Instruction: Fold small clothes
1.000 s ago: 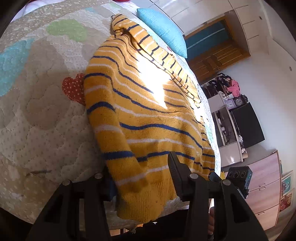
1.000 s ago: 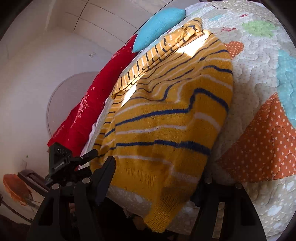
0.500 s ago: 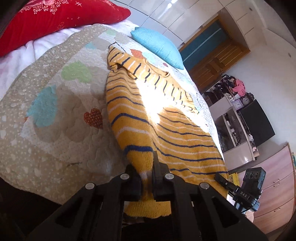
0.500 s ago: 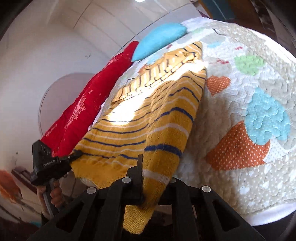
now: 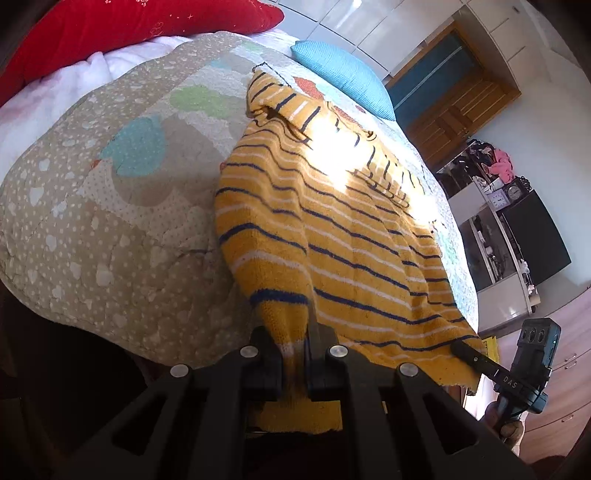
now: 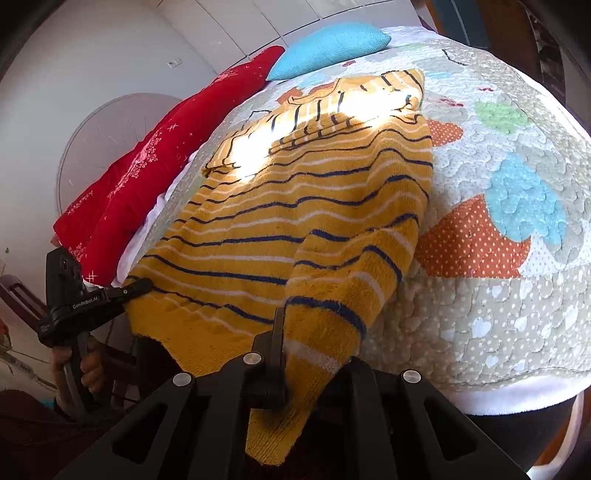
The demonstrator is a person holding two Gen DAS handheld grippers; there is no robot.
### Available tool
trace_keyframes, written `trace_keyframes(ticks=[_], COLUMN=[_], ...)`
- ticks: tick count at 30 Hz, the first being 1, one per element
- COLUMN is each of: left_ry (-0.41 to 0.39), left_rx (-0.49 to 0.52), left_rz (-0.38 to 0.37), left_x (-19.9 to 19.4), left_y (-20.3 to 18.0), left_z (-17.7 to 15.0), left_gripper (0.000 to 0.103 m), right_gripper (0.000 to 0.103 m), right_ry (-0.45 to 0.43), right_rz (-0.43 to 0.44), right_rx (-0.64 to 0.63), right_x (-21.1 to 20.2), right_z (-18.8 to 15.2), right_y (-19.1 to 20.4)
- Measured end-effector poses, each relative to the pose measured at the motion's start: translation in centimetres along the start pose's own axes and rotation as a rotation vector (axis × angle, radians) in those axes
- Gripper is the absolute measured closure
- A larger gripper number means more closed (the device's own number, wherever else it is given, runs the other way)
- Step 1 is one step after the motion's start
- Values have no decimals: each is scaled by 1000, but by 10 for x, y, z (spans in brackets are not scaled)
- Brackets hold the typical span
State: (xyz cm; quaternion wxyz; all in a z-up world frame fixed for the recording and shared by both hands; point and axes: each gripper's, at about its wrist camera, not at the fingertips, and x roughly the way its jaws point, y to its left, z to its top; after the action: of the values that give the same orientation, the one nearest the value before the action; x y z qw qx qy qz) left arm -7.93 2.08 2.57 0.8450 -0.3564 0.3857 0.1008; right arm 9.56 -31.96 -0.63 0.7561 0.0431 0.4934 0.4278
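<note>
Both hem corners gripped; slippage risk noted.
I found the left gripper (image 5: 293, 363) and right gripper (image 6: 295, 363) clamped on the striped sweater (image 5: 343, 236), spread on the quilt (image 5: 110, 221); uneven lifting could skew the fold.

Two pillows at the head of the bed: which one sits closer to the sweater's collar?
The blue pillow: it lies just beyond the sweater collar. The red pillow lies farther off to the side.

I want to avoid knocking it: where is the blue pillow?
The blue pillow lies at the bed's far end, beyond the striped sweater, beside the red pillow.
</note>
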Motion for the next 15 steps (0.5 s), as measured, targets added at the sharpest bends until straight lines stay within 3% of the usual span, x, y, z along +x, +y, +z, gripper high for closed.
trace_keyframes(ticks=[4,7,9,12,15], left_ry=[-14,-66,-121,-134,-106], left_rx=[-38,-53,-26,-44,-93], left_rz=[-65,-108,-91,-84,-63], left_x=[4,7,12,44,89], left_y=[-9,-22,-34,-50,-55], left_z=[37,80,111,162,207], left_gripper=[96,96,95,95,96], right_gripper=[93,93,93,93,93], right_ry=[-43,-122,-175,-231,-228], right_rz=[7,9,14,-31,-58], right_rx=[-2,-40,-75,-114,-83], right_x=[-5,-13,-17,-7,21], right_z=[30,74,109,165,218], right_y=[3,10,18,23,13])
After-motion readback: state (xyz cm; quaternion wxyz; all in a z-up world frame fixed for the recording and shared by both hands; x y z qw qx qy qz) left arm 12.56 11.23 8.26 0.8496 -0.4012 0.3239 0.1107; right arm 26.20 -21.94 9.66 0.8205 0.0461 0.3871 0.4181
